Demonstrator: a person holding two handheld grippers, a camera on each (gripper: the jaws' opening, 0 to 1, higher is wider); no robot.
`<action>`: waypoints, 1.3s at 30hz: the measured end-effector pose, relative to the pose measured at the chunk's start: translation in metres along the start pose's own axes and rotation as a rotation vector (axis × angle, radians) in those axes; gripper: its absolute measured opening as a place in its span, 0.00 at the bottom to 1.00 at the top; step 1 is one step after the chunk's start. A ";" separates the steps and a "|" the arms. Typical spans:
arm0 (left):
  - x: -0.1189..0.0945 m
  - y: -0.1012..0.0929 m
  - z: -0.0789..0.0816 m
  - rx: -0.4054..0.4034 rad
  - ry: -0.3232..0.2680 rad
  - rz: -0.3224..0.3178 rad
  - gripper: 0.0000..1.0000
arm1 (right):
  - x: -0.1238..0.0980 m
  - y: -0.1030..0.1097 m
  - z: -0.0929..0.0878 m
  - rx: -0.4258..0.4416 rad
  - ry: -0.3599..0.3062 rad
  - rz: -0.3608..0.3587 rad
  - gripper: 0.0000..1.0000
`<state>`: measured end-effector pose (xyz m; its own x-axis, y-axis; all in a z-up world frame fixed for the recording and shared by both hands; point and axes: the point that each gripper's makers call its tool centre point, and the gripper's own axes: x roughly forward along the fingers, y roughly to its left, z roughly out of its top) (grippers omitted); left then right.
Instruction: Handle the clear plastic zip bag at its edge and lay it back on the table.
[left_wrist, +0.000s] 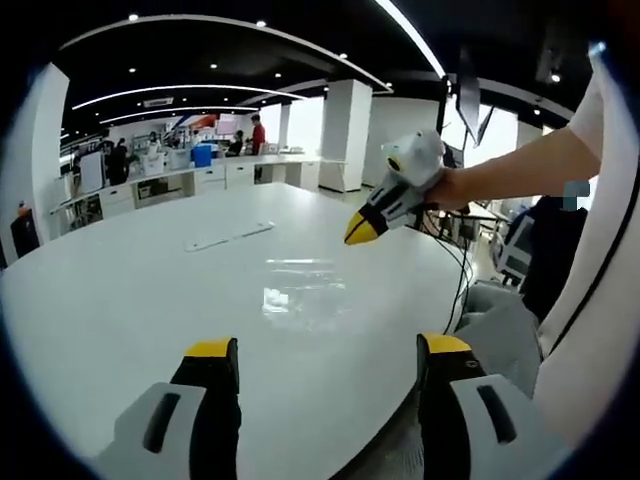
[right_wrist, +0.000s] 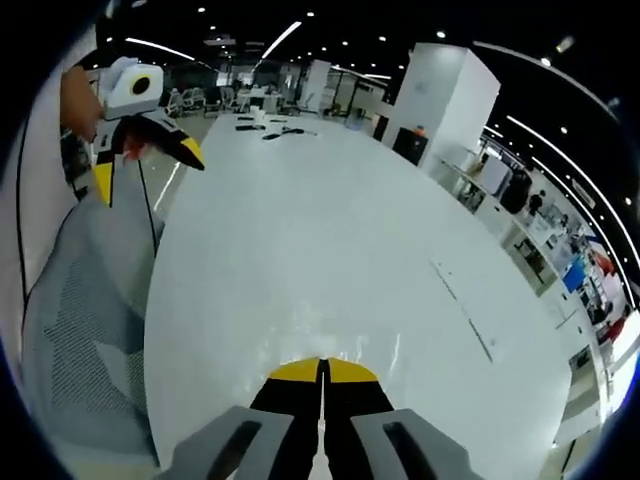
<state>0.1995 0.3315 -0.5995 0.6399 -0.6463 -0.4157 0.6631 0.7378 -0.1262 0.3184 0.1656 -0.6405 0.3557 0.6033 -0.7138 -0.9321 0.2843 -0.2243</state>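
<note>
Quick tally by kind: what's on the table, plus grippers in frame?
Clear plastic zip bag: 1
Flat white strips: 2
Grippers: 2, left gripper with jaws apart, right gripper with jaws together
Total: 5

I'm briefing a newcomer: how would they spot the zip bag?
Start at the large white table. Near its middle, between the left tool and the right tool, lies the clear plastic zip bag: flat, see-through, glinting, unlike the opaque white strips beyond.
</note>
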 end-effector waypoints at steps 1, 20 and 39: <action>0.000 0.000 0.000 0.001 -0.002 0.000 0.71 | 0.001 -0.001 -0.001 0.005 -0.002 -0.007 0.00; -0.006 0.004 -0.015 -0.027 0.023 0.016 0.71 | 0.072 0.071 -0.060 0.151 0.091 0.047 0.09; -0.002 0.004 -0.024 -0.043 0.053 0.015 0.71 | 0.095 0.098 -0.075 0.141 0.104 0.050 0.15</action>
<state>0.1914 0.3404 -0.6206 0.6277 -0.6243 -0.4650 0.6353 0.7560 -0.1575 0.2562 0.1947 -0.7800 0.2935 0.5407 -0.7884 -0.9270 0.3623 -0.0966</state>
